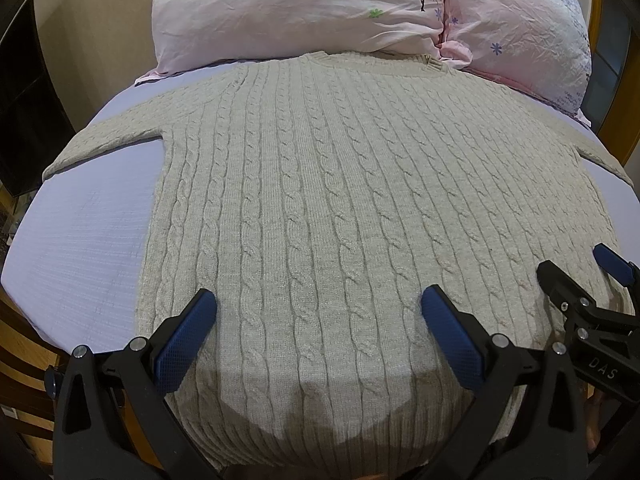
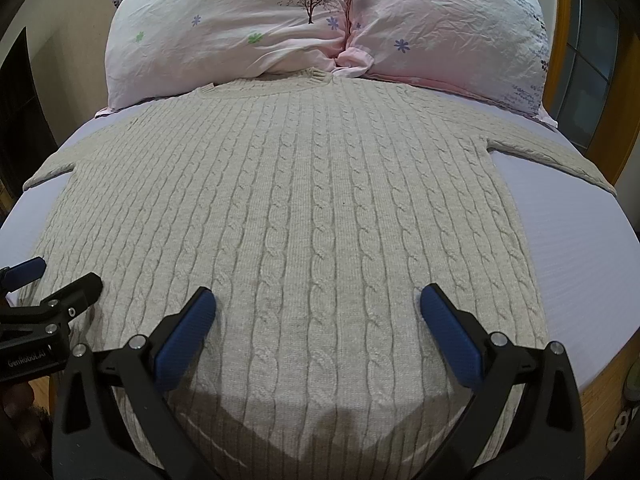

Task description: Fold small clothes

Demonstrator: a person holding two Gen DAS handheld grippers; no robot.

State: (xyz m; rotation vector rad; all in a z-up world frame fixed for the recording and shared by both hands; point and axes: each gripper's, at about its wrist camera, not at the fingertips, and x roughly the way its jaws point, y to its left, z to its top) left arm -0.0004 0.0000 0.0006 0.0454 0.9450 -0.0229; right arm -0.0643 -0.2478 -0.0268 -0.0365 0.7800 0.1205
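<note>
A beige cable-knit sweater (image 1: 320,184) lies flat on the bed, collar toward the pillows, both sleeves spread out sideways; it also fills the right wrist view (image 2: 304,208). My left gripper (image 1: 319,300) is open and empty, hovering over the sweater's lower part near its hem. My right gripper (image 2: 318,300) is open and empty over the lower part too. In the left wrist view the right gripper (image 1: 576,276) shows at the right edge. In the right wrist view the left gripper (image 2: 56,276) shows at the left edge.
The sweater lies on a pale lilac bed sheet (image 1: 88,232), which also shows in the right wrist view (image 2: 580,248). Two pink flowered pillows (image 1: 296,12) (image 2: 452,24) lean at the head, touching the collar. Wooden bed frame (image 2: 600,396) and floor lie past the edges.
</note>
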